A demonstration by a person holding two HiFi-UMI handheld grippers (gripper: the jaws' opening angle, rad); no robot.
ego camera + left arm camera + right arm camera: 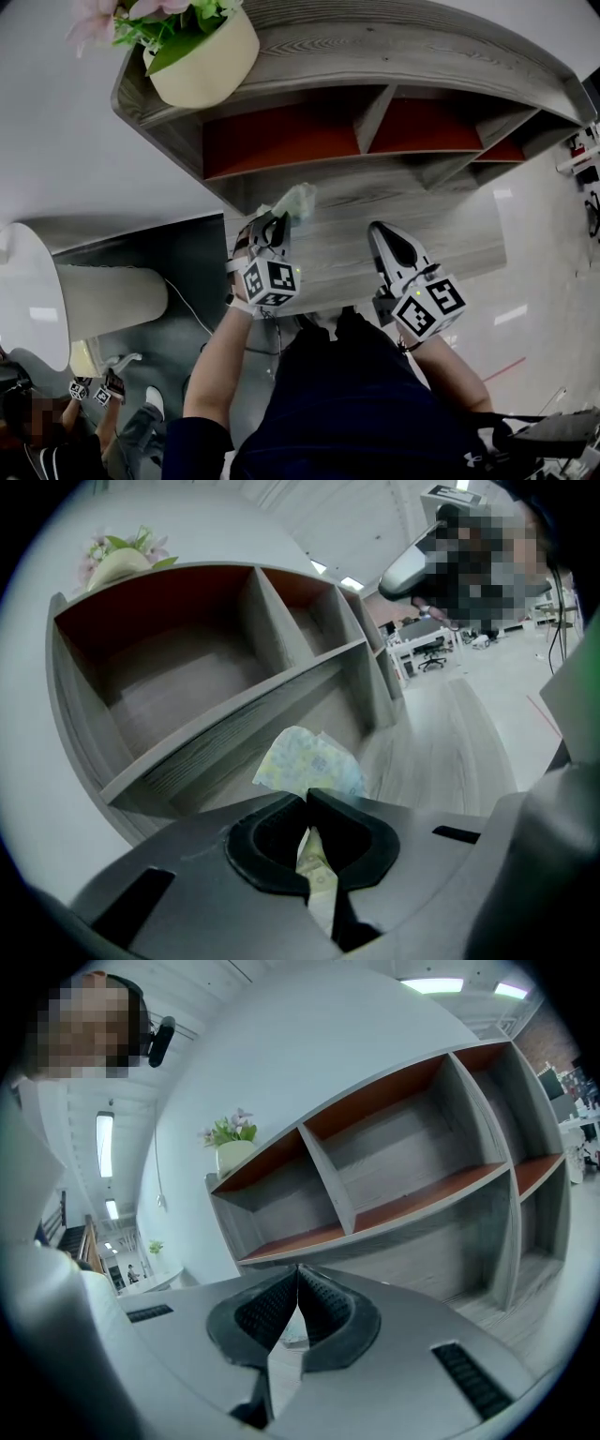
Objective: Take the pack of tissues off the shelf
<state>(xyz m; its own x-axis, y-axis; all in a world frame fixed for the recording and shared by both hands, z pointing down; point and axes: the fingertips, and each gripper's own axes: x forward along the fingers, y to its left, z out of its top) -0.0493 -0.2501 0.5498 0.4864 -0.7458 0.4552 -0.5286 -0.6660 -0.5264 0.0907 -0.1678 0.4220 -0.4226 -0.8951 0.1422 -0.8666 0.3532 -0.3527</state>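
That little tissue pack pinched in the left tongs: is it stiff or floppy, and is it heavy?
Probably soft: the tissue pack looks crumpled where the left tongs pinch its edge. Likely light, since that small pinch alone seems to hold it up. It may sag or swing.

The shelf [394, 56] spans the upper part of the head view, its compartments side by side in tiers. A flower pot [202, 61] stands on its top at the upper left. At the frame's centre, in front of the shelf, the pack of tissues [298, 200] sits between the jaws of the left gripper [278, 217]. The right gripper [380, 232] lies to its right, apart from it.
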